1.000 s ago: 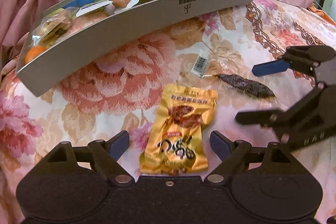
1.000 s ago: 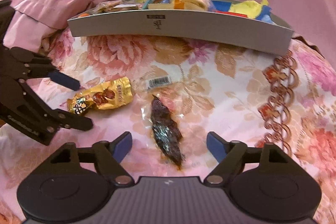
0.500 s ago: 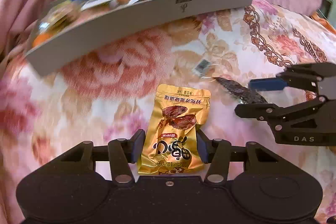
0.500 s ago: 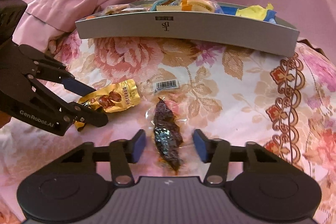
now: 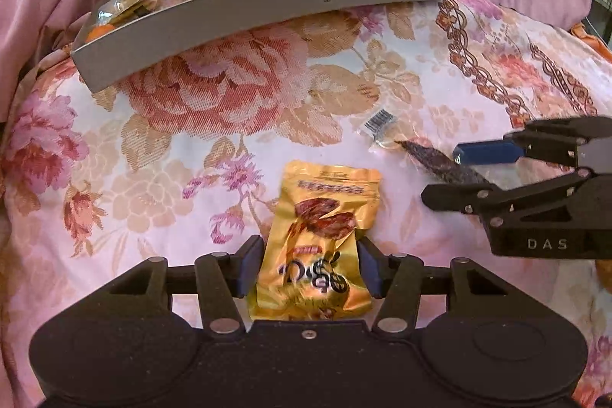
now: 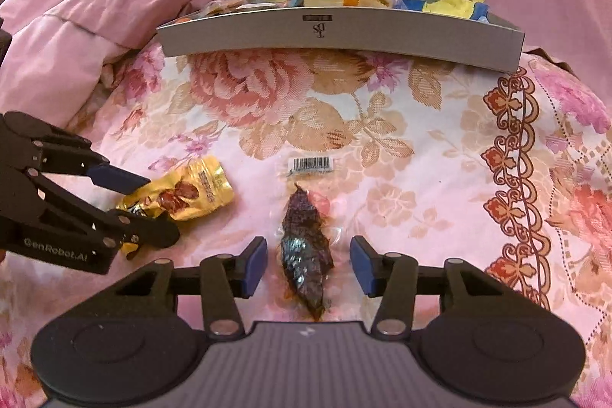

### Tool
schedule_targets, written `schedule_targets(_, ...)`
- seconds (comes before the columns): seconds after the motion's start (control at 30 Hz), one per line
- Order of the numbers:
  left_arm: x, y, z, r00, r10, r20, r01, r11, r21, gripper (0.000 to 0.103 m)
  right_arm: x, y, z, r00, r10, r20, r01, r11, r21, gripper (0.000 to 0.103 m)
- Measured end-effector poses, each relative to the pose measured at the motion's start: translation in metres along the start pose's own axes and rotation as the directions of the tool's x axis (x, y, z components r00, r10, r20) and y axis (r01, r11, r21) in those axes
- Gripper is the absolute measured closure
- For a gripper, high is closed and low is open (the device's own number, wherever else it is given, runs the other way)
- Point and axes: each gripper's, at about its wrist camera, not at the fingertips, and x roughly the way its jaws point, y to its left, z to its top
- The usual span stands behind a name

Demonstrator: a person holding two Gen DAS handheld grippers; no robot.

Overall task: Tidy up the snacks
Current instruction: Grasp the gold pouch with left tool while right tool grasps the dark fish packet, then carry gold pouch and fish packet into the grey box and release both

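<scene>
Left gripper [image 5: 310, 268] clamped on the gold snack packet [image 5: 319, 239] — jaws pinching both sides. Right gripper [image 6: 308, 264], jaws opening, straddles the dark clear-wrapped snack [image 6: 304, 251] without touching. Grey tray [image 6: 344, 37] sits well beyond — bare floral bedspread [image 6: 440, 148] between.

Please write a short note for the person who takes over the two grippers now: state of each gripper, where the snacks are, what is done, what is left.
Left gripper: shut on the gold snack packet, which lies on the floral cloth.
Right gripper: jaws opening, straddling the clear-wrapped dark snack without visibly pressing it.
Grey tray: at the far edge of the cloth, already holding many snacks.
Done: most snacks are in the tray.
Left: carry both remaining snacks to the tray; the right gripper probably must close again first.
</scene>
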Motion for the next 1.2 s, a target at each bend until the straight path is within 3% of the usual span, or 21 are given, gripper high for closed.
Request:
schedule_targets(0.07,0.000,0.000,0.001,1.000,-0.003,-0.002,0.003,1.000,-0.011,0.051,0.002,-0.002,0.000,1.000,0.006,0.002,-0.006,1.000,0.024,0.047)
schedule_targets(0.13,-0.002,-0.001,0.000,1.000,-0.001,0.000,0.001,1.000,-0.012,0.052,0.001,-0.001,-0.002,1.000,0.003,0.010,-0.003,1.000,0.022,0.053)
schedule_targets(0.33,-0.009,-0.005,-0.002,1.000,0.016,0.009,-0.016,0.999,-0.041,0.054,-0.005,0.006,-0.006,1.000,-0.011,0.024,0.011,1.000,-0.012,0.053)
schedule_targets(0.6,-0.024,-0.013,-0.003,0.995,0.065,0.081,-0.066,0.998,0.001,0.054,-0.015,0.024,-0.012,0.995,-0.069,0.069,0.081,0.980,-0.181,0.053)
schedule_targets(0.83,-0.028,-0.014,0.004,0.991,0.084,0.105,-0.082,0.996,-0.019,0.054,-0.022,0.028,-0.013,0.988,-0.097,0.121,0.124,0.964,-0.234,0.053)
schedule_targets(1.2,-0.040,-0.009,0.032,0.979,0.106,0.176,-0.101,0.994,-0.036,0.053,-0.041,0.022,0.004,0.955,-0.129,0.267,0.194,0.953,-0.233,0.053)
